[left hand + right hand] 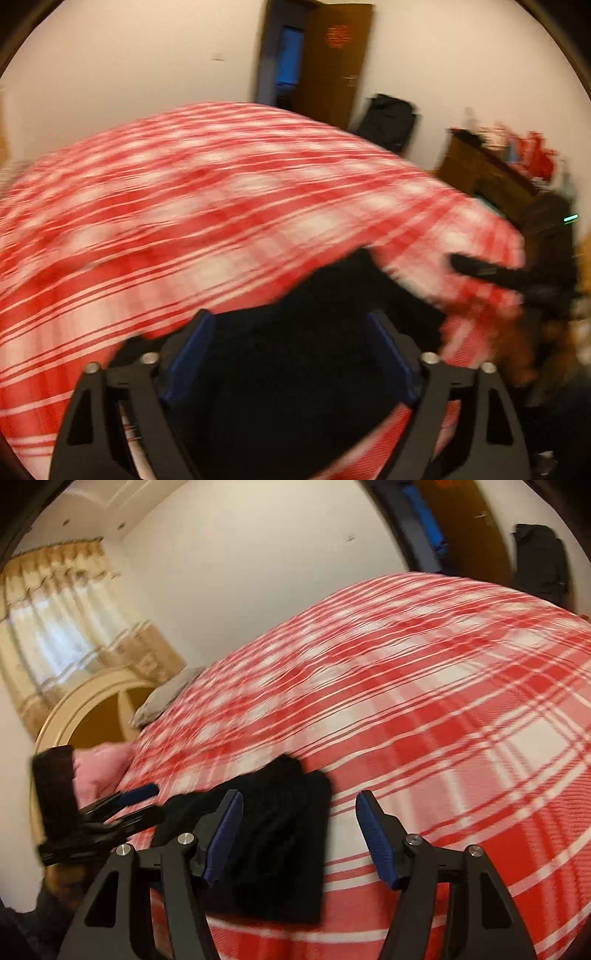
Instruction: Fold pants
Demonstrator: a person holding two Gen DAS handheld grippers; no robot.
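Observation:
The black pants [280, 845] lie in a folded heap on the red-and-white plaid blanket [424, 709], near the bed's front edge. My right gripper [299, 795] hovers over the right side of the heap, jaws wide open; the left pad [223, 834] is above the cloth and the right pad is above bare blanket. In the left wrist view the pants [303, 354] fill the gap between the open jaws of my left gripper [288, 317], which grips nothing. The left gripper [147, 805] also shows at the heap's left end. The right gripper [480, 273] appears blurred at the right.
The blanket [184, 206] covers the whole bed. A pink cloth [99, 771] and a grey pillow [162, 698] lie by the cream headboard [92, 698]. A wooden desk with clutter [491, 173], a dark bag [388, 122] and a brown door [332, 62] stand beyond the bed.

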